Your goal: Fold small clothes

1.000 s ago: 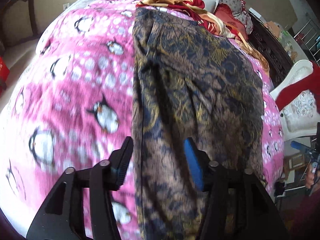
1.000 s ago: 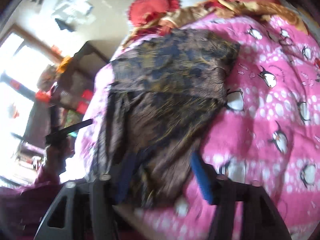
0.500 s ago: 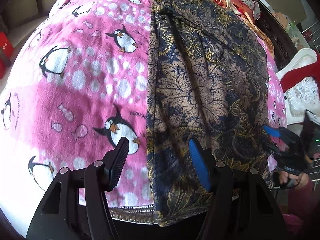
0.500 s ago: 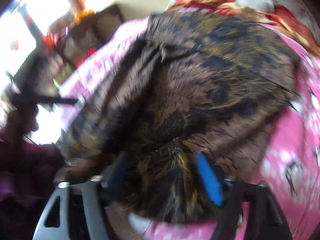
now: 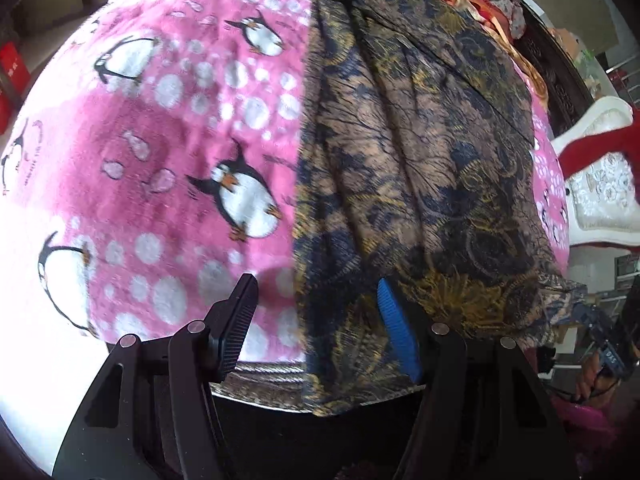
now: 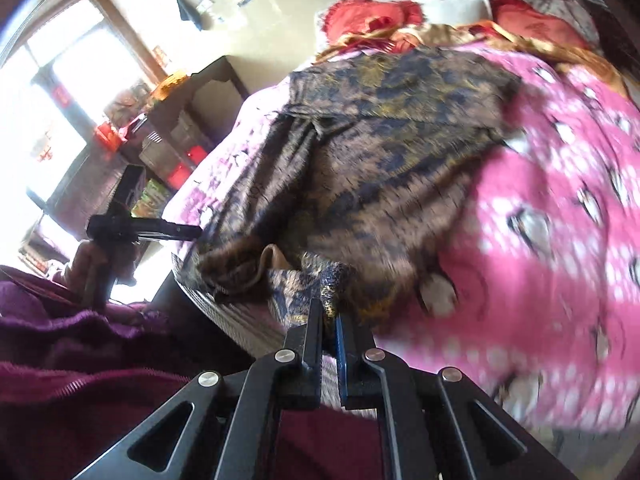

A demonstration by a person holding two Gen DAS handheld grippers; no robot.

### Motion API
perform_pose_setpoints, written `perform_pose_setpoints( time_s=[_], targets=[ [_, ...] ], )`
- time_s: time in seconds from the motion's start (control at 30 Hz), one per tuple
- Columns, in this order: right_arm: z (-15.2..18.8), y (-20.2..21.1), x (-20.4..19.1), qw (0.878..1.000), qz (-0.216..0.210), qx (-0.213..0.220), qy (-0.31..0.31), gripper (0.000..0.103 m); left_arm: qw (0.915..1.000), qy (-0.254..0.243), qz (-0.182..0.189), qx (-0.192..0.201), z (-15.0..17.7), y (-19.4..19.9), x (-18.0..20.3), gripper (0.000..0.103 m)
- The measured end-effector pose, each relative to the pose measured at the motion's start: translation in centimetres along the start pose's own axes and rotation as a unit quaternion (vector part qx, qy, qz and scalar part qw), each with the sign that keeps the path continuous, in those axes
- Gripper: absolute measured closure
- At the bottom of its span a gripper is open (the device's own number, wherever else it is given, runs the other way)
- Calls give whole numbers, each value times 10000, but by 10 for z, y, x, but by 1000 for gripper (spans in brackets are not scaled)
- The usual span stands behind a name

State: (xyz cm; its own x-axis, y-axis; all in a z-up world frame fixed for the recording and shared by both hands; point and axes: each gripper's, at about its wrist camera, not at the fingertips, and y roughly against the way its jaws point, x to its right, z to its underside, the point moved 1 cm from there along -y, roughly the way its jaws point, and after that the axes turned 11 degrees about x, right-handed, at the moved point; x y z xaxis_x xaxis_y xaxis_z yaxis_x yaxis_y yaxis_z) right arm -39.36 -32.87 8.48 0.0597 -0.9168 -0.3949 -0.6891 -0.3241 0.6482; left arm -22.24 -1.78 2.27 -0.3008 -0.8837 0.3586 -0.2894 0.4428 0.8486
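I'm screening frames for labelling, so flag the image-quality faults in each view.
Left wrist view: the pink penguin blanket burns out to white at lower left; fisheye bulges the bed; the patterned garment is fairly sharp. Right wrist view: motion blur smears blanket and garment; the window is overexposed.

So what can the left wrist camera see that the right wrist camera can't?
Only the left wrist view shows the left gripper, its jaws open astride the side edge of the patterned garment, and a white chair.

Only the right wrist view shows the right gripper, jaws just closed on the garment's near edge, a bright window, and a purple sleeve.

Both show the brown-and-blue garment on the pink penguin blanket.
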Motion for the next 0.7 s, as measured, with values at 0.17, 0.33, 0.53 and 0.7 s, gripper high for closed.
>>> perform_pose_setpoints(
  time_s=[0.17,0.33,0.53,0.7],
  targets=[
    [14,-11,5,9997,154,-179,-18,98,9987,-305,-331,-224,16,-9,13,41],
    [29,-9,15,9984,156,-543,53,98,9978,-445,-394,-298,20,-10,18,38],
    [31,11,32,9980,64,-553,-295,92,9972,-538,-358,-379,21,-16,23,32],
    [12,26,40,9970,164,212,-733,68,9982,-405,-246,-365,18,-20,25,32]
  ],
)
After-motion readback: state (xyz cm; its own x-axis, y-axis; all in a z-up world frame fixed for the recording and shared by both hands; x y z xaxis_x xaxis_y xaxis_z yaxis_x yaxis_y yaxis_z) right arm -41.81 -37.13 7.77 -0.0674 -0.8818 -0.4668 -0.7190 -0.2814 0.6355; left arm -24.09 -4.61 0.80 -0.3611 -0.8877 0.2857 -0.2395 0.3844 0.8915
